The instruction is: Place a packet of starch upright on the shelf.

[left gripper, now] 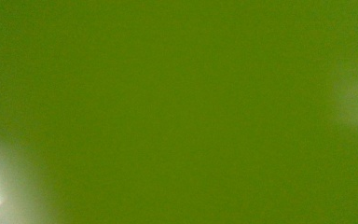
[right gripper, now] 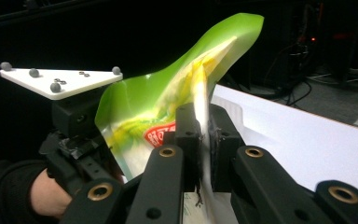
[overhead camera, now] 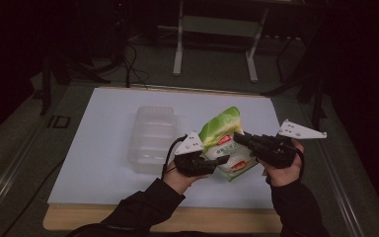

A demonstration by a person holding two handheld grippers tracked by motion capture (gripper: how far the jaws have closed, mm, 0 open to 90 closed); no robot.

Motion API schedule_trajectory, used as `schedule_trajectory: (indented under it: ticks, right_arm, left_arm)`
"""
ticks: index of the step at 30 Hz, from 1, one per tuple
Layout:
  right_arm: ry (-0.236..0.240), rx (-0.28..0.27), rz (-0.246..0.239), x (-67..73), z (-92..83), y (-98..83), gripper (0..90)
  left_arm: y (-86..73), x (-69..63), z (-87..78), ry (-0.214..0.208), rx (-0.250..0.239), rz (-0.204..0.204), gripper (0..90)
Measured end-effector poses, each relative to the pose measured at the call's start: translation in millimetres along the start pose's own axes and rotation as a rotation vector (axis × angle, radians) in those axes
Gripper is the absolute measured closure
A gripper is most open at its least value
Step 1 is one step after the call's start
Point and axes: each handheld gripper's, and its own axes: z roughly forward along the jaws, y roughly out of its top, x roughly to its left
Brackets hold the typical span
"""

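Snack bag (overhead camera: 225, 143), glossy green-and-white film with a red label, is held up over the near right part of the white tabletop (overhead camera: 103, 163), between the two hand-held grippers. Its crimped top edge curls up into a soft green peak. The right hand-held gripper (right gripper: 204, 140) has its blocky black jaws pinched shut on a thin seam of the bag, the film squeezed flat between the pads; seen from above, this same gripper (overhead camera: 242, 139) meets the bag from the right. The left hand-held gripper (overhead camera: 219, 160) reaches in at the bag's near left side, its jaws set narrow against the film, though I cannot tell whether the pads truly press on it. From its own camera comes just a smooth green blur of the bag (left gripper: 177, 107). Left of the bag, well apart, a clear ribbed plastic tray (overhead camera: 152, 138) with rounded corners lies on the tabletop.
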Motion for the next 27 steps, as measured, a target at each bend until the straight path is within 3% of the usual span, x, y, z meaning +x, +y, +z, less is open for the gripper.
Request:
schedule_trajectory:
  ticks: [5, 15, 17, 19, 22, 27]
  right_arm:
    - [0.003, 0.011, -0.009, 0.6, 2.3, -1.6, 85.1]
    - [0.021, -0.021, -0.018, -0.6, -3.4, -2.2, 84.9]
    - [0.015, -0.023, -0.032, -0.5, -3.6, -1.9, 84.2]
    - [0.013, -0.025, -0.05, -0.8, -3.8, -1.7, 81.6]
    - [0.012, -0.057, -0.074, -1.3, -7.1, -0.3, 64.6]
    - [-0.038, -0.083, -0.105, -3.4, -16.3, -0.3, 50.6]
  left_arm:
    - [1.2, -0.3, -0.8, -0.016, 0.022, 0.002, 77.1]
    - [12.6, 4.5, -9.2, -0.064, 0.043, 0.014, 79.7]
    - [14.7, 4.6, -10.4, -0.053, 0.052, 0.032, 80.0]
    - [16.4, 5.1, -11.8, -0.042, 0.058, 0.047, 81.2]
    - [17.7, 7.9, -14.0, -0.025, 0.07, 0.054, 81.3]
    - [24.2, 13.5, -21.1, -0.015, 0.075, 0.063, 81.4]
